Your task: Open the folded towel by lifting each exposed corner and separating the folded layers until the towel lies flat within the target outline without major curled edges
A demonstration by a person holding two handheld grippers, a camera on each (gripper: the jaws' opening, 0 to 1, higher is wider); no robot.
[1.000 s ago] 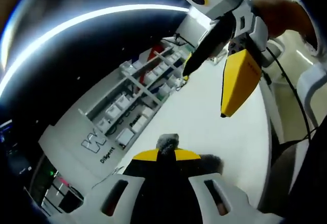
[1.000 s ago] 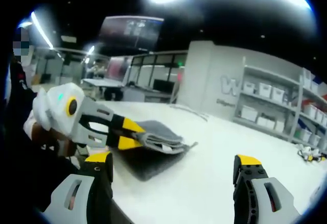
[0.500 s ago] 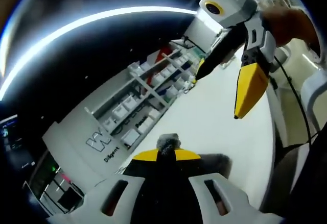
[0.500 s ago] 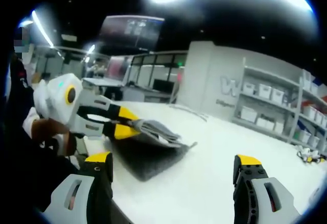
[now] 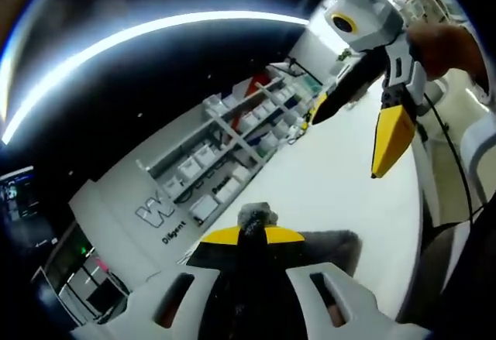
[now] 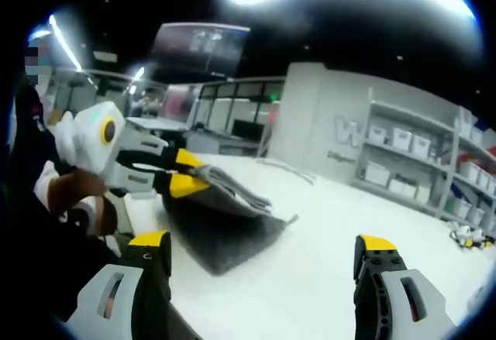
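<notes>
In the right gripper view, the left tool (image 6: 180,171) at middle left is clamped on a corner of the grey towel (image 6: 221,231), lifting its upper layer off the white table (image 6: 325,270). The right tool (image 6: 263,259), bottom of frame, stands wide apart, holding nothing.

Towel (image 6: 225,228) was dark grey, plain, no pattern. Table (image 6: 333,278) under it was white. Left gripper (image 6: 182,173) had yellow fingertips on black fingers and a white body with a yellow ring. Right gripper (image 6: 260,259) matched: yellow tips, black fingers, light grey body. Shelf (image 6: 422,162) behind the table was light grey with white bins. Wall (image 6: 318,131) beside the shelf was grey with pale lettering.
</notes>
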